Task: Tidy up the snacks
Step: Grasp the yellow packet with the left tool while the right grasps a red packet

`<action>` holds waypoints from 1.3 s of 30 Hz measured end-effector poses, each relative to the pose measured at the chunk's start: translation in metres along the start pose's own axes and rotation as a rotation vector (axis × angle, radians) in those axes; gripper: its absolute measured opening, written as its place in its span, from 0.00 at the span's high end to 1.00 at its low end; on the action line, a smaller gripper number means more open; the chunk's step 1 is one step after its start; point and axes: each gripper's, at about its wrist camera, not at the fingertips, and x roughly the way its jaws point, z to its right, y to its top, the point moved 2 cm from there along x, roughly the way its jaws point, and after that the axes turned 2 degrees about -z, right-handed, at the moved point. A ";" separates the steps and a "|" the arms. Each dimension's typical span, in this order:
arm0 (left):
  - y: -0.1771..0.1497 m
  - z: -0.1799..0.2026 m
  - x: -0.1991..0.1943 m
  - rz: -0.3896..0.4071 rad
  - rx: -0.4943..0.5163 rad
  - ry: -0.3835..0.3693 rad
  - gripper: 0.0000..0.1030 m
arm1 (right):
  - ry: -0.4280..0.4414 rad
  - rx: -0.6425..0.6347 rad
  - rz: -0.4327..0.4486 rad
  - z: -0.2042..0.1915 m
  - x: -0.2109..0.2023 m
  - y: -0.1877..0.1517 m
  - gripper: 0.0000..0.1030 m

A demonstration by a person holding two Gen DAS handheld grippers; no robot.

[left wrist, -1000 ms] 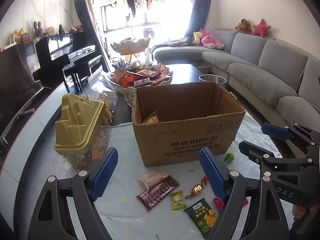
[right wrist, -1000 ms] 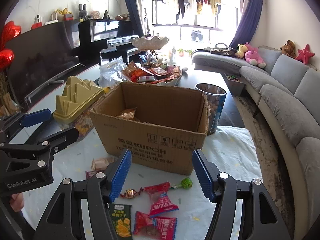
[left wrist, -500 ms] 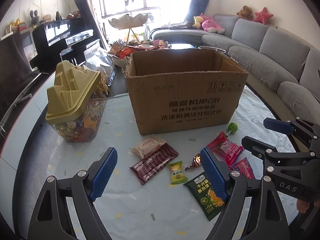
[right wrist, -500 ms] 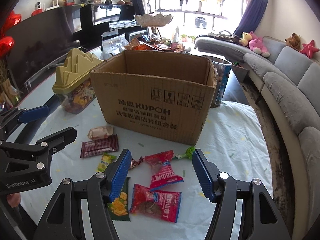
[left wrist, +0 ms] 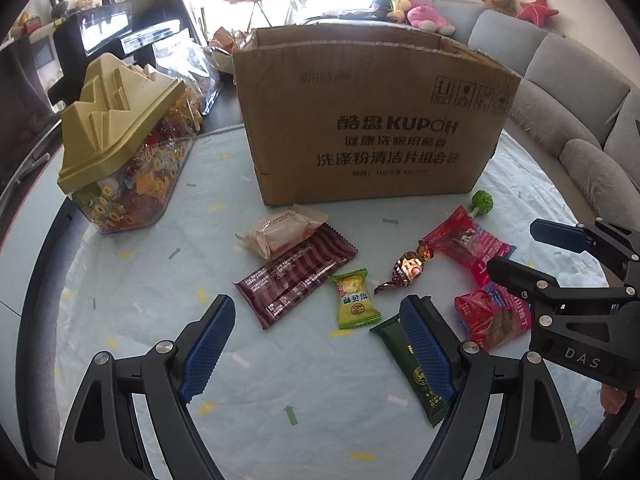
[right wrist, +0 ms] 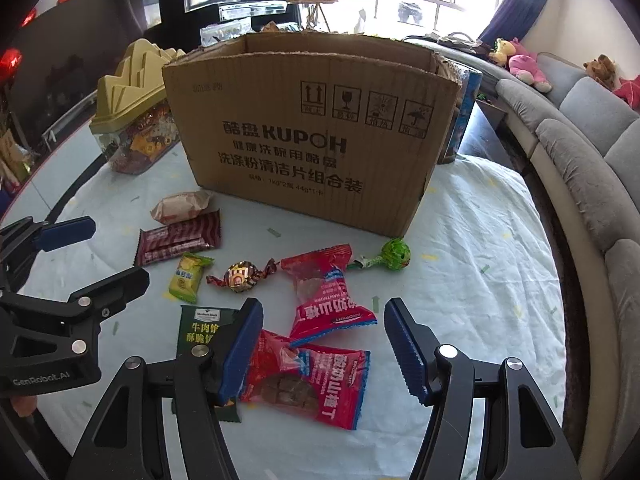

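Both grippers are wide open and hold nothing, so each can drop over a snack. A red packet (right wrist: 308,376) lies right between the right gripper (right wrist: 324,348) fingers, and the yellow-green candy (left wrist: 354,300) lies just ahead of the left gripper (left wrist: 316,344) fingers. The cardboard box (left wrist: 368,120) stands open past the fingers, likely where the snacks go.
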 end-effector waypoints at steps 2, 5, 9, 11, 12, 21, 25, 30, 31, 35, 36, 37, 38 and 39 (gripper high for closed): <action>0.000 0.000 0.007 -0.015 0.001 -0.004 0.19 | -0.004 -0.006 -0.013 0.000 0.006 0.001 0.38; 0.001 0.001 0.017 -0.033 0.006 -0.015 0.22 | -0.006 -0.009 -0.028 0.000 0.015 0.003 0.38; 0.002 0.002 0.028 -0.052 0.014 -0.035 0.28 | -0.002 -0.014 -0.040 0.000 0.022 0.005 0.38; 0.003 0.003 0.033 -0.058 0.016 -0.041 0.33 | -0.002 -0.021 -0.043 0.000 0.025 0.006 0.38; 0.004 0.003 0.035 -0.062 0.015 -0.045 0.35 | -0.002 -0.025 -0.044 -0.001 0.026 0.007 0.38; 0.012 0.005 0.053 -0.081 -0.001 -0.067 0.51 | 0.003 -0.024 -0.060 -0.001 0.041 0.014 0.38; 0.014 0.007 0.059 -0.088 -0.003 -0.064 0.55 | 0.009 -0.018 -0.066 -0.001 0.049 0.017 0.38; 0.017 0.010 0.062 -0.089 -0.001 -0.067 0.60 | 0.015 -0.020 -0.073 -0.003 0.056 0.020 0.40; 0.018 0.011 0.063 -0.089 0.000 -0.066 0.61 | 0.015 -0.024 -0.077 -0.004 0.058 0.020 0.42; 0.017 0.014 0.063 -0.090 0.007 -0.061 0.66 | 0.021 -0.028 -0.086 -0.007 0.064 0.022 0.51; 0.016 0.015 0.063 -0.092 0.005 -0.064 0.68 | 0.023 -0.027 -0.088 -0.008 0.065 0.022 0.52; 0.015 0.016 0.063 -0.097 0.001 -0.073 0.69 | 0.025 -0.025 -0.089 -0.009 0.066 0.023 0.56; 0.012 0.017 0.062 -0.104 -0.003 -0.082 0.70 | 0.025 -0.025 -0.089 -0.010 0.067 0.023 0.60; 0.010 0.017 0.064 -0.111 -0.006 -0.086 0.70 | 0.025 -0.023 -0.091 -0.010 0.067 0.023 0.63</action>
